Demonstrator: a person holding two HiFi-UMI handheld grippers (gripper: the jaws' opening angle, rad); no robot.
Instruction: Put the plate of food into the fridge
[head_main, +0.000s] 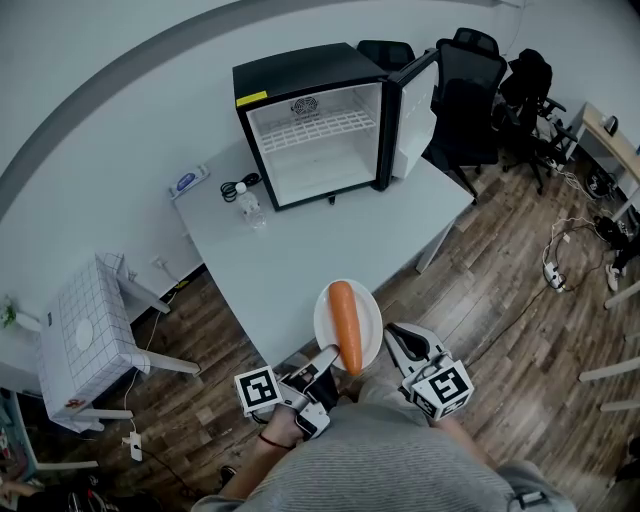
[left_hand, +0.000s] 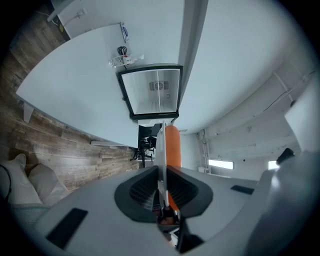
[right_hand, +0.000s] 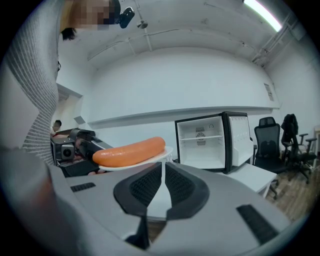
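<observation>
A white plate (head_main: 368, 318) (left_hand: 161, 142) (right_hand: 166, 149) is clamped at its near rim by the left gripper (head_main: 328, 358) (left_hand: 162, 170), whose jaws are pressed on it from both sides. An orange sausage (head_main: 346, 325) (left_hand: 173, 145) (right_hand: 130, 151) is carried lengthwise on the plate, just ahead of that gripper. The plate is held level in the air over the near edge of a white table (head_main: 300, 250) (left_hand: 75, 90) (right_hand: 250, 175).

The right gripper (head_main: 393, 333) (right_hand: 162, 167) is held just beside the plate's right rim. Its jaws are drawn together to a thin slit, and nothing is gripped between them.

Well ahead of both grippers, at the far end of the table, a small black fridge (head_main: 295, 72) (left_hand: 125, 95) (right_hand: 235, 135) is seen. Its door (head_main: 415, 115) is swung open to the right, and a wire shelf (head_main: 315, 128) is shown inside.

Ahead and to the left of the left gripper, near the fridge, a small clear bottle (head_main: 250, 208) and a coil of black cable (head_main: 238, 187) are set on the table.

The room is floored with wood planks (head_main: 500, 290) and walled in white. Black office chairs (head_main: 470, 90) are gathered far ahead and to the right of the right gripper. A white gridded stool (head_main: 85, 330) is placed on the floor far to the left of the left gripper.
</observation>
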